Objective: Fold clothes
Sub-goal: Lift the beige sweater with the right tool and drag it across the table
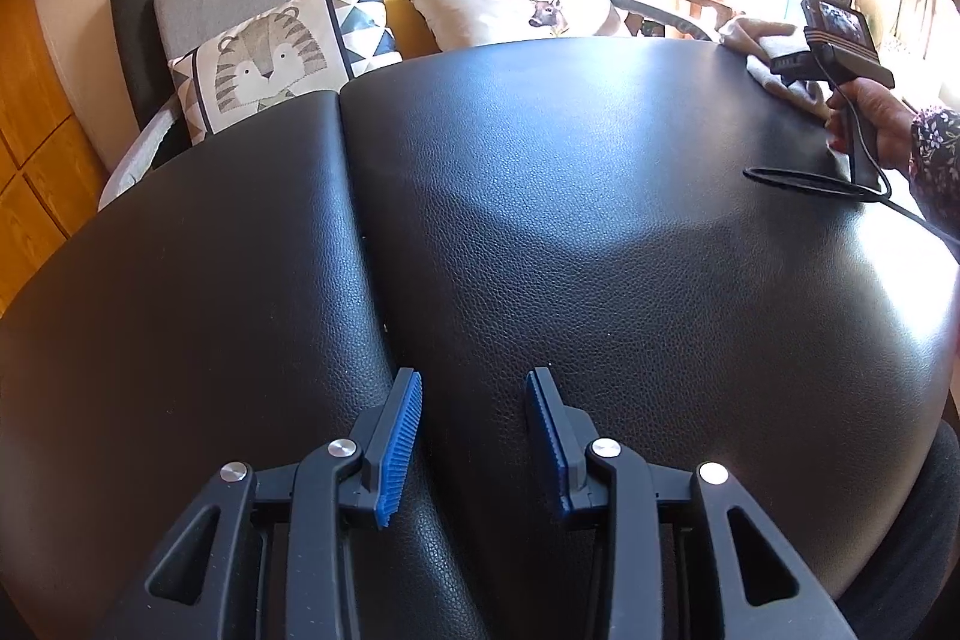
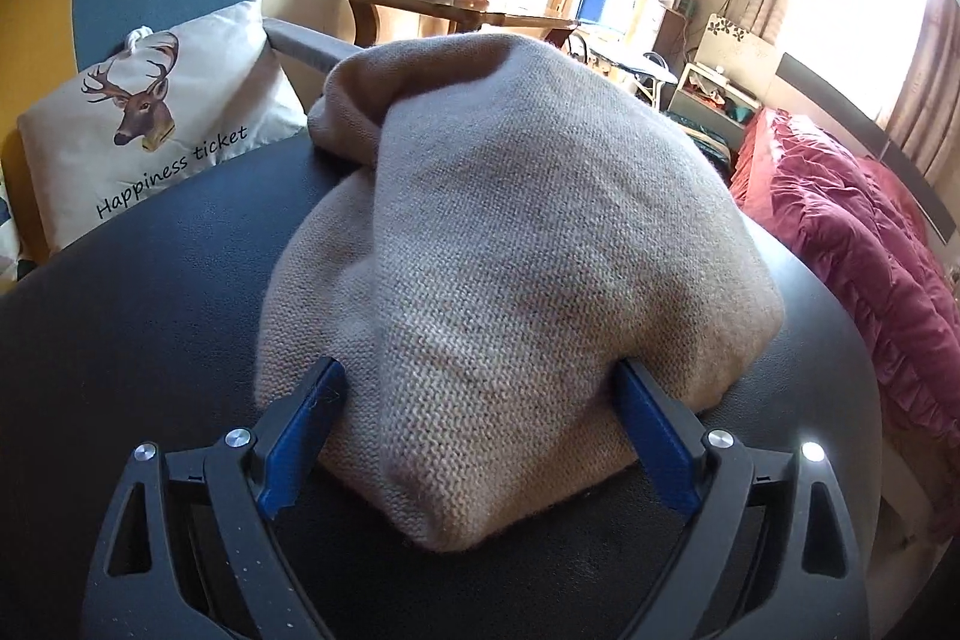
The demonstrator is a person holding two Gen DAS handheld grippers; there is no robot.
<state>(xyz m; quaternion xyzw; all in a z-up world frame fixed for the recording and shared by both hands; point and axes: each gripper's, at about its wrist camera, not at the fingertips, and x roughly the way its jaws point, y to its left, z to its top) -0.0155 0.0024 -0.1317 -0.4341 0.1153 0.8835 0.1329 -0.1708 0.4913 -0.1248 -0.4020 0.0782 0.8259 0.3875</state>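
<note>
A beige knitted garment (image 2: 510, 244) lies bunched in a heap on the black leather table (image 2: 150, 280). My right gripper (image 2: 480, 376) is wide open, its blue pads on either side of the near end of the heap, which fills the gap between them. In the left wrist view the same garment (image 1: 774, 58) shows small at the table's far right corner, with the right gripper's body (image 1: 840, 40) and the hand holding it. My left gripper (image 1: 474, 388) is open and empty, low over the bare table (image 1: 540, 220) near the front.
A seam (image 1: 354, 220) splits the table top. Behind it stands a sofa with a tiger cushion (image 1: 270, 64) and a deer cushion (image 2: 150, 118). A red quilted bed (image 2: 870, 268) lies to the right. A cluttered wooden side table (image 2: 456, 4) stands at the back. A black cable (image 1: 810, 181) lies on the table.
</note>
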